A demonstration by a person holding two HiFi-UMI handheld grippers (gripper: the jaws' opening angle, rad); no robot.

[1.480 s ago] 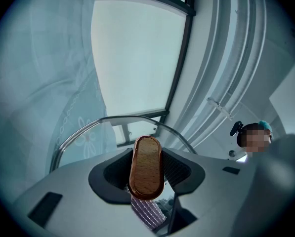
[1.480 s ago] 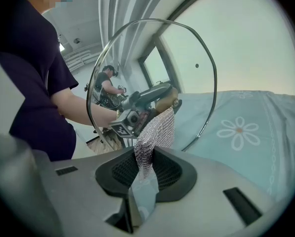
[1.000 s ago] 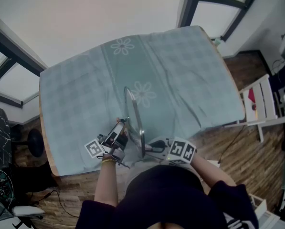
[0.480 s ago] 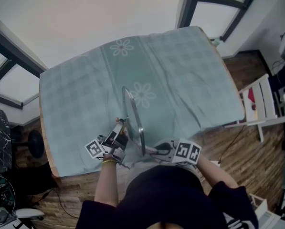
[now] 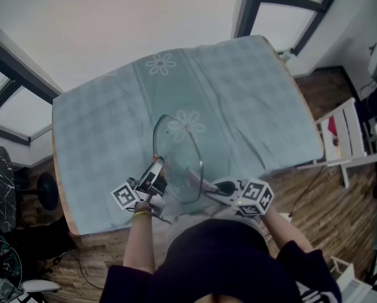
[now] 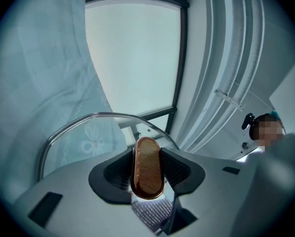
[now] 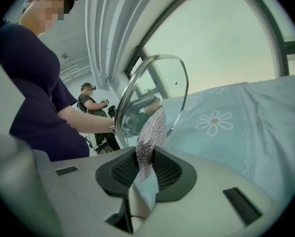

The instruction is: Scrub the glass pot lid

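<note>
Glass pot lid hangs tilted over the tabletop's near edge, its wooden knob clamped in the left claw. The right claw pinches a silvery mesh cloth just beside the glass.

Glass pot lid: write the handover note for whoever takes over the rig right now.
Left gripper: shut on the wooden knob, holding the glass pot lid tilted over the tablecloth.
Right gripper: shut on a silver mesh scrubber, its free end at the lid's glass; contact unclear.
Done: both things are in hand. How clean the glass is cannot be told.
Left: scrub the glass, then probably set the lid down.
</note>
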